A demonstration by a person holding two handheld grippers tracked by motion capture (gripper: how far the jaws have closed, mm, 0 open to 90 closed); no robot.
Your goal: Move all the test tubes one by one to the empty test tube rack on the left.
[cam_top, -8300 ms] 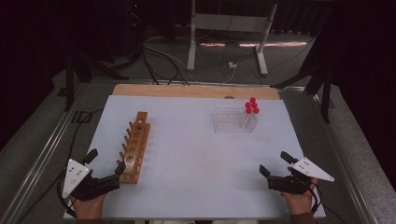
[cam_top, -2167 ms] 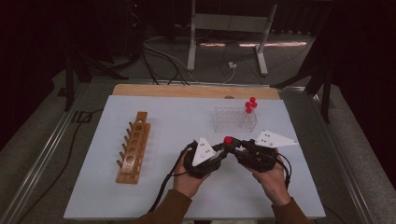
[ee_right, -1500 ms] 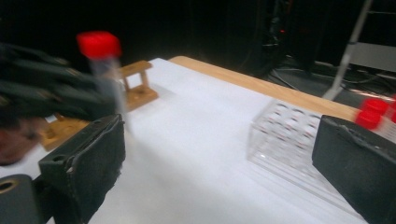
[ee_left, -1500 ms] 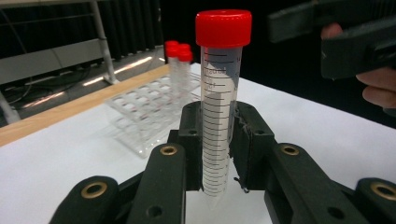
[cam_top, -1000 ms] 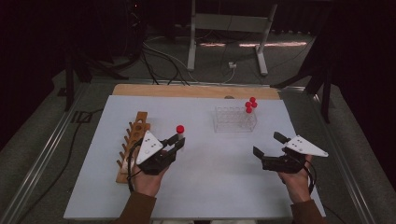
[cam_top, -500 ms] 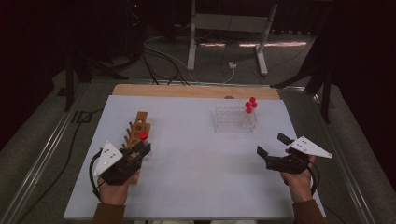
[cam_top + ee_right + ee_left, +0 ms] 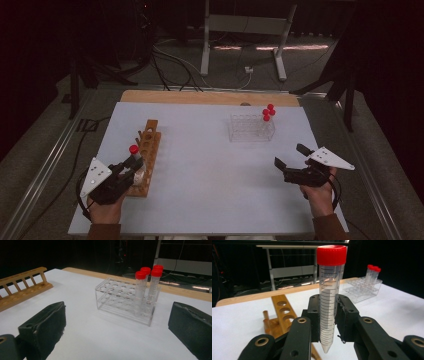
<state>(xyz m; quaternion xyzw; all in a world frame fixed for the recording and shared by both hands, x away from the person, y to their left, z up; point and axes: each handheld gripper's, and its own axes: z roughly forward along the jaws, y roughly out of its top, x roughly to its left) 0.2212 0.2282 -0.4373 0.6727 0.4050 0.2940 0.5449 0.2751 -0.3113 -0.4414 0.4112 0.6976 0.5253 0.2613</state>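
red-capped clear tube [image 7: 329, 297], graduated, conical tip, upright, clenched in left gripper [image 7: 328, 320] fingers; right gripper [image 7: 117, 327] fingers released.

White table [image 7: 210, 175], wooden rack [image 7: 146, 150], clear rack [image 7: 250, 131]

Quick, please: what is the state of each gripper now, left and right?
Left gripper: closed on a red-capped tube, held upright above the wooden rack.
Right gripper: open, holding nothing.
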